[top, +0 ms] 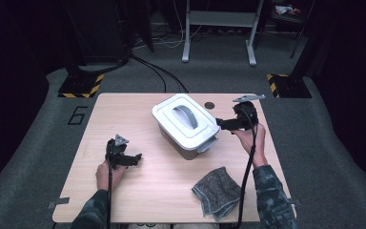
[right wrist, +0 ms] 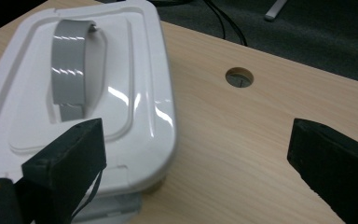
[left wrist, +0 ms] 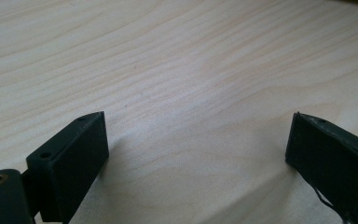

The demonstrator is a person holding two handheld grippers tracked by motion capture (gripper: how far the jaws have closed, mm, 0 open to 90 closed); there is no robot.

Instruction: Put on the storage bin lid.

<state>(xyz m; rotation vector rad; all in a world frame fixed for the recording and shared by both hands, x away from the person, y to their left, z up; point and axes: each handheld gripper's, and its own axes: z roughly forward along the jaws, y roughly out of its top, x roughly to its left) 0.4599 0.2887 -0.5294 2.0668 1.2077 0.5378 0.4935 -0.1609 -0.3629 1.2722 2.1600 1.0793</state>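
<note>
Grey folded cloth (top: pixel 217 192) nearest, at near right table (top: pixel 124 109) edge. White lidded container (top: pixel 185 125) at centre, grey handle (top: pixel 187 116) flat on lid. Right gripper (top: pixel 225 124) just beside its right end, jaws spread, holding nothing. Left gripper (top: pixel 132 159) spread over bare wood, empty. Recommend squaring jaws on near latch (top: pixel 206 144) before pressing. Far latch hidden; contents unseen.

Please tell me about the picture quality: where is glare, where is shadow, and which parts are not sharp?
High view: the table is well lit, the room around it dark. Right gripper view: bright glare streaks on the white lid and its grey handle; the near black jaws are soft. Left gripper view: the jaws cast soft shadows on the wood, whose grain blurs farther away.
</note>
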